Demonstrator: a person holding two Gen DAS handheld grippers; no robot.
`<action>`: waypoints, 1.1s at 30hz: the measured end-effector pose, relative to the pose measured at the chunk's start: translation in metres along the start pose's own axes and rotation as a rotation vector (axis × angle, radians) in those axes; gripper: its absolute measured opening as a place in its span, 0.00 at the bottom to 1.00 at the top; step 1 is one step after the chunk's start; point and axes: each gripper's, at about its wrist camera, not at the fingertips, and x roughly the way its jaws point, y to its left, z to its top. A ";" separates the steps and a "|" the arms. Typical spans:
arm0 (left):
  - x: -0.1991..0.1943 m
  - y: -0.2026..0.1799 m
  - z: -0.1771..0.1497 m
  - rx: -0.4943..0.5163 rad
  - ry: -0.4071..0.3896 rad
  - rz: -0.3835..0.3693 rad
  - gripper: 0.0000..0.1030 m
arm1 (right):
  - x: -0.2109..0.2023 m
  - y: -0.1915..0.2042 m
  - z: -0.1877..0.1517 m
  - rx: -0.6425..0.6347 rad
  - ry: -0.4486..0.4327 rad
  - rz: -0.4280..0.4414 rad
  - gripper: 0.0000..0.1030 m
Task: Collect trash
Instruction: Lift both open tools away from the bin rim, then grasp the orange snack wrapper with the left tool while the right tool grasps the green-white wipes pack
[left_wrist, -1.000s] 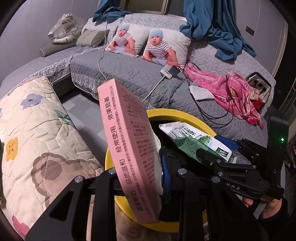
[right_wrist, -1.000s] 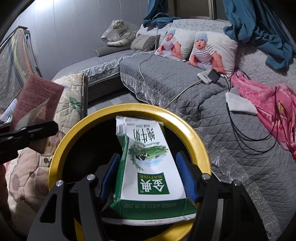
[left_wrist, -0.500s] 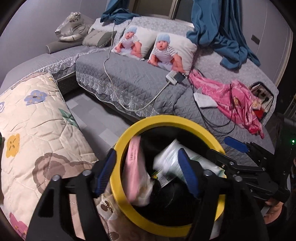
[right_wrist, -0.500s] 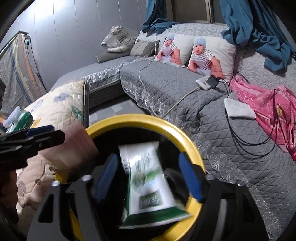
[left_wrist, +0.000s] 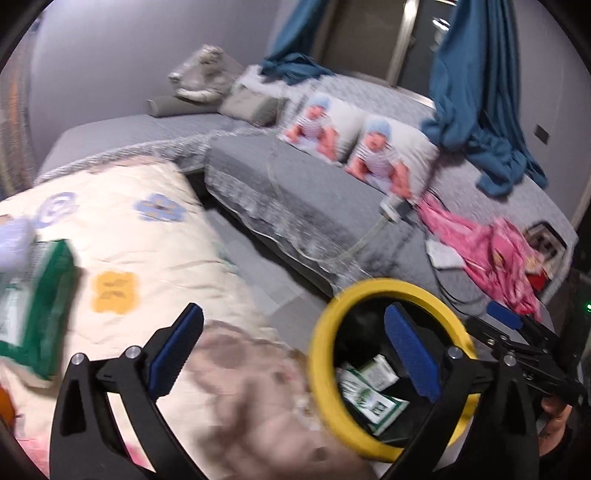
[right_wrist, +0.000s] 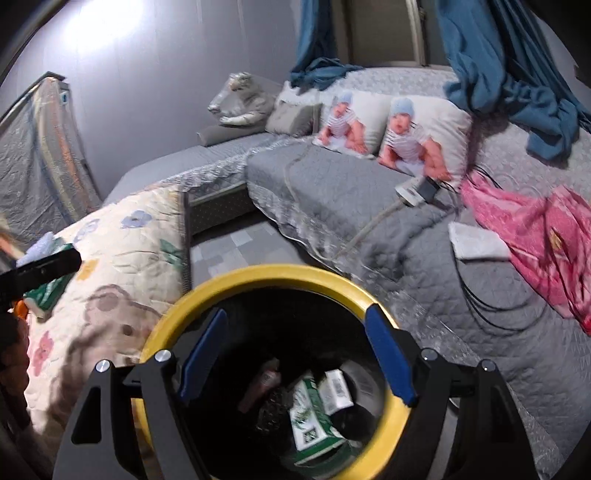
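Note:
A black bin with a yellow rim (left_wrist: 391, 286) (right_wrist: 273, 273) stands between the quilt and the sofa. Green-and-white milk cartons (left_wrist: 369, 400) (right_wrist: 314, 413) lie at its bottom, with a pinkish box (right_wrist: 264, 382) beside them. My left gripper (left_wrist: 295, 354) is over the quilt at the bin's left rim; its jaws are opening with nothing between them. My right gripper (right_wrist: 295, 358) hangs open and empty above the bin's mouth. Another green carton (left_wrist: 37, 295) (right_wrist: 48, 291) lies blurred on the quilt at far left.
A cream flowered quilt (left_wrist: 147, 258) fills the left. A grey sofa (right_wrist: 332, 199) behind holds baby-print pillows (right_wrist: 417, 140), a power strip with cables (right_wrist: 417, 190), pink cloth (right_wrist: 535, 229) and a white tissue (right_wrist: 476, 240). Grey floor tiles (right_wrist: 240, 251) show between them.
The left gripper let go of the pink box and the right one the milk carton; both fell into the bin. Both jaws widened. The left gripper swung left over the quilt; the right rose.

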 end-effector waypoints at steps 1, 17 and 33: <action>-0.007 0.009 0.002 -0.006 -0.012 0.019 0.92 | 0.000 0.006 0.002 -0.011 -0.007 0.013 0.72; -0.156 0.214 -0.015 -0.144 -0.149 0.398 0.92 | 0.000 0.184 0.042 -0.273 -0.127 0.371 0.82; -0.198 0.313 -0.090 -0.229 -0.061 0.512 0.92 | 0.028 0.327 0.004 -0.418 0.035 0.532 0.88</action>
